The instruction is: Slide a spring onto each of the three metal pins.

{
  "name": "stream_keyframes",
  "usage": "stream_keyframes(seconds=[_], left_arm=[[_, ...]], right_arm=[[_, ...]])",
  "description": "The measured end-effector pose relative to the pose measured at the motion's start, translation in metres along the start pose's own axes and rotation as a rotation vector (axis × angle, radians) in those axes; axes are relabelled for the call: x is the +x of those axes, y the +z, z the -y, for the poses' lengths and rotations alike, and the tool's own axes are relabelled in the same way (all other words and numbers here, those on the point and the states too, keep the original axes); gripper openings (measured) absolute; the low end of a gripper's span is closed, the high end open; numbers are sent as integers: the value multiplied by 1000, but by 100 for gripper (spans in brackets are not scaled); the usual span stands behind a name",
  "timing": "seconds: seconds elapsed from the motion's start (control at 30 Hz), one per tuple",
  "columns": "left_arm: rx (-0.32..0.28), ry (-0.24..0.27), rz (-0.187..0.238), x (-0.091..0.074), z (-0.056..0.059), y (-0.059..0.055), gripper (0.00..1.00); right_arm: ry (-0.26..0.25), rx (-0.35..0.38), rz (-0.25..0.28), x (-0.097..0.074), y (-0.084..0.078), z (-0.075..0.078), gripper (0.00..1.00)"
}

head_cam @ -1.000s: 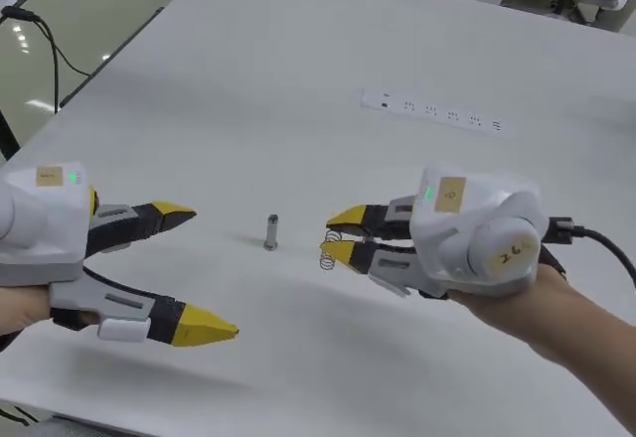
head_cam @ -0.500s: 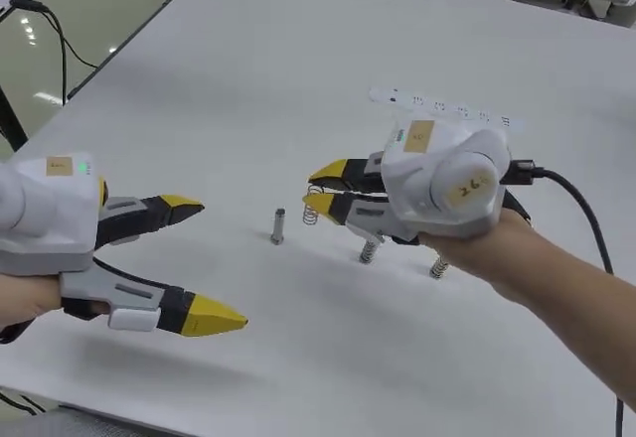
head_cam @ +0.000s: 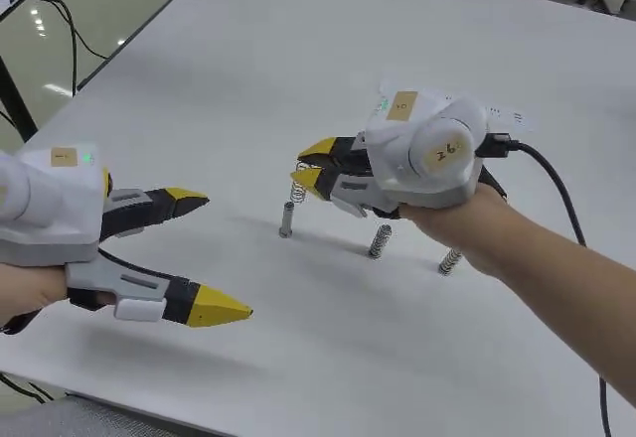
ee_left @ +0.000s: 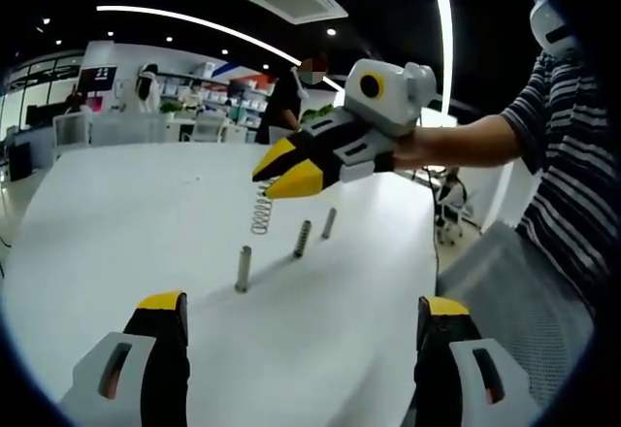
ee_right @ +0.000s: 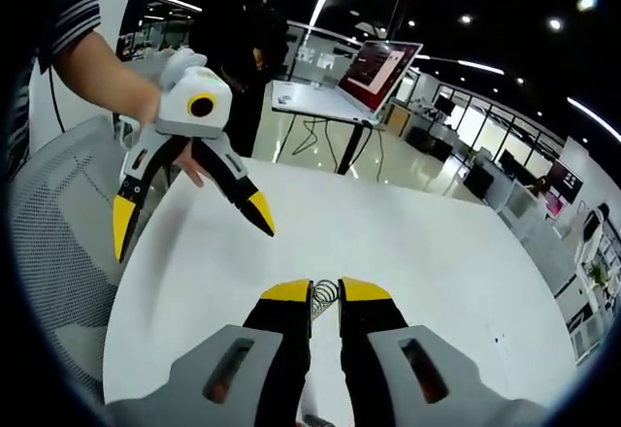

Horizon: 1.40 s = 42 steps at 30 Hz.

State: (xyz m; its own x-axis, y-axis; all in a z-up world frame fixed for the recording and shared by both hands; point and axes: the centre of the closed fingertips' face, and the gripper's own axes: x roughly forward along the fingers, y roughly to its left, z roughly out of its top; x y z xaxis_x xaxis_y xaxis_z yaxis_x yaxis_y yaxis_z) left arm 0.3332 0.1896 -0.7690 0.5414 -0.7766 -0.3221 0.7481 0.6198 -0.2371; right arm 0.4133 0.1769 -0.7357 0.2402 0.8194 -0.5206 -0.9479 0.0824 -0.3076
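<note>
Spring [head_cam: 297,192] hangs from the tips of the right claw [head_cam: 306,164], which pinches its upper end. It hangs just above, and slightly to one side of, a bare pin [head_cam: 286,219] standing upright on the white surface [head_cam: 248,70]. In the left gripper view a small gap shows between the spring [ee_left: 261,209] and the bare pin [ee_left: 243,268].

Beside the bare pin stand two sprung pins [head_cam: 380,240] [head_cam: 450,260], apart from each other, seen in the head view just below the right claw's white body. A white power strip [head_cam: 509,116] lies farther back, mostly hidden behind that body, and a black cable [head_cam: 556,184] trails from it.

The left claw [head_cam: 214,253] hovers near the front of the surface, spread wide and holding nothing, well apart from the pins.

In the right gripper view the spring [ee_right: 325,296] is squeezed between the yellow tips, and its lower coils are out of sight.

Half a second earlier the spring hung off to the side of the bare pin. Now it is nearly over it.
</note>
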Motion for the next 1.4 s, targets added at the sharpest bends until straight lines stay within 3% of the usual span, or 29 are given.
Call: stream_keyframes(seconds=[0.93, 1.4], left_arm=[[-6, 17, 6, -4, -3, -1, 94], [-9, 21, 2, -4, -5, -3, 94]], right_arm=[[28, -4, -39, 21, -17, -3, 7], [53, 5, -89, 34, -41, -12, 8]])
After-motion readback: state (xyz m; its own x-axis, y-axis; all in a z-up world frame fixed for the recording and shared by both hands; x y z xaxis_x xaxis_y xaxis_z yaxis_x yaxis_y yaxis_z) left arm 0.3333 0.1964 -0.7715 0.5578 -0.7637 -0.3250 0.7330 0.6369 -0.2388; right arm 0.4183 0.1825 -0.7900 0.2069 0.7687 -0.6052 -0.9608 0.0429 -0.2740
